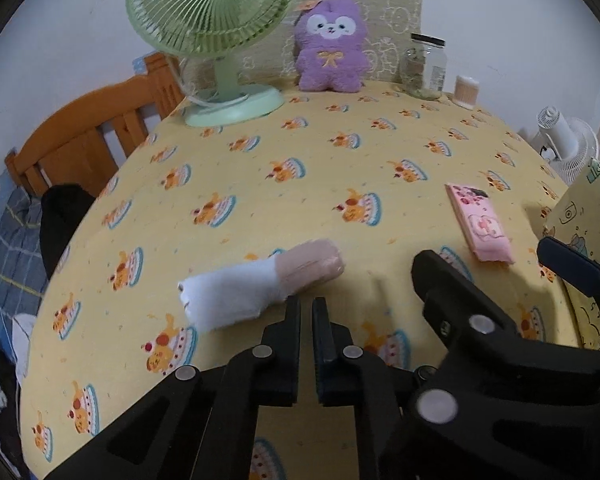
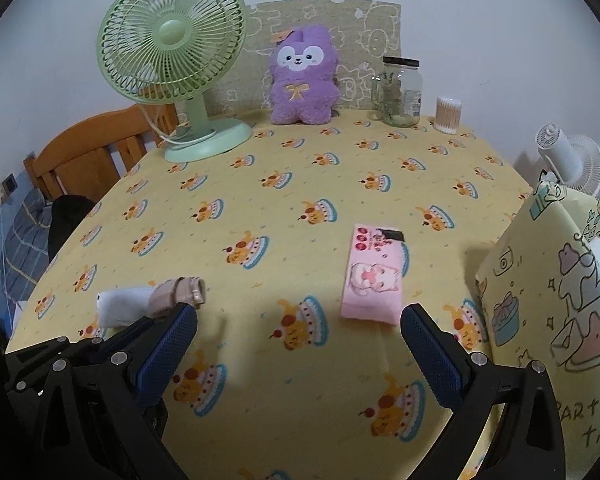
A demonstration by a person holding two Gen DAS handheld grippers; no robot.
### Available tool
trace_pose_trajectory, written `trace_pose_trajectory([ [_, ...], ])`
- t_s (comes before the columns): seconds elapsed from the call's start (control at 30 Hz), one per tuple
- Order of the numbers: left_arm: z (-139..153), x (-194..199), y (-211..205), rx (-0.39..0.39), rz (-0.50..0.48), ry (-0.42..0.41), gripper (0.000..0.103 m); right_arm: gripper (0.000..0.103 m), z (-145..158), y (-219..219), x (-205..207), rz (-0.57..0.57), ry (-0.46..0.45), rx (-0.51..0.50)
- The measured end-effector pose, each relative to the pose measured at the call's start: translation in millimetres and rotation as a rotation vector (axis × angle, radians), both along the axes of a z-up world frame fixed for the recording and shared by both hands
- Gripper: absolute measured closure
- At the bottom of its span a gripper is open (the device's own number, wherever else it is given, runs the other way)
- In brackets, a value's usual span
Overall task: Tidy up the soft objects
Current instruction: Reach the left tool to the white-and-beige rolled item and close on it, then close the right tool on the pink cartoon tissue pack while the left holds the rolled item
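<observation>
— Left gripper (image 1: 307, 304): jaws drawn together, only a thin slit between them, nothing caught inside. It sits just short of the rolled sock (image 1: 260, 286), white at one end, beige-pink at the other. Touching? Can't tell.

— And the right gripper (image 2: 299, 322)?

— Jaws spread wide, blue pads facing each other over bare tablecloth (image 2: 260, 400). Empty. The pink tissue pack (image 2: 374, 276) lies just beyond its right-hand finger; the sock is off to the left, near the table's edge.

— Pack and sock close together?

— Well apart, a stretch of yellow cake-print cloth between them.

— Other soft things?

— Purple plush toy (image 2: 303, 80) upright at the far edge, against a patterned backing. Green desk fan (image 2: 172, 40) to its left, glass jar (image 2: 400, 92) and a tub of cotton swabs (image 2: 448, 114) to its right. Printed yellow bag (image 2: 548, 300) stands at the right side of the table.
</observation>
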State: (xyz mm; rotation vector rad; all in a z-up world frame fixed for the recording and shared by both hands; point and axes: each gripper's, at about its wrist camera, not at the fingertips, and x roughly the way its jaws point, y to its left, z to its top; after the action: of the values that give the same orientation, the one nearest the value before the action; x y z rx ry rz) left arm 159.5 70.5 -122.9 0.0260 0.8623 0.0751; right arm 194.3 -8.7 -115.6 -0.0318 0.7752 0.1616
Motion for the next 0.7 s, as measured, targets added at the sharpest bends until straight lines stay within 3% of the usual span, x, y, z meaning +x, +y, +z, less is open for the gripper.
trace_pose_trajectory([
  [0.27, 13, 19, -18, 0.038, -0.044, -0.008, 0.100, 0.000, 5, -19, 20, -0.050, 0.019, 0.037],
  [0.5, 0, 36, -25, 0.040, -0.068, 0.034, 0.100, 0.001, -9, -24, 39, -0.074, 0.067, 0.015],
  [0.7, -5, 39, -24, 0.022, -0.071, 0.039, 0.100, 0.015, -24, -29, 56, -0.099, 0.151, 0.014],
])
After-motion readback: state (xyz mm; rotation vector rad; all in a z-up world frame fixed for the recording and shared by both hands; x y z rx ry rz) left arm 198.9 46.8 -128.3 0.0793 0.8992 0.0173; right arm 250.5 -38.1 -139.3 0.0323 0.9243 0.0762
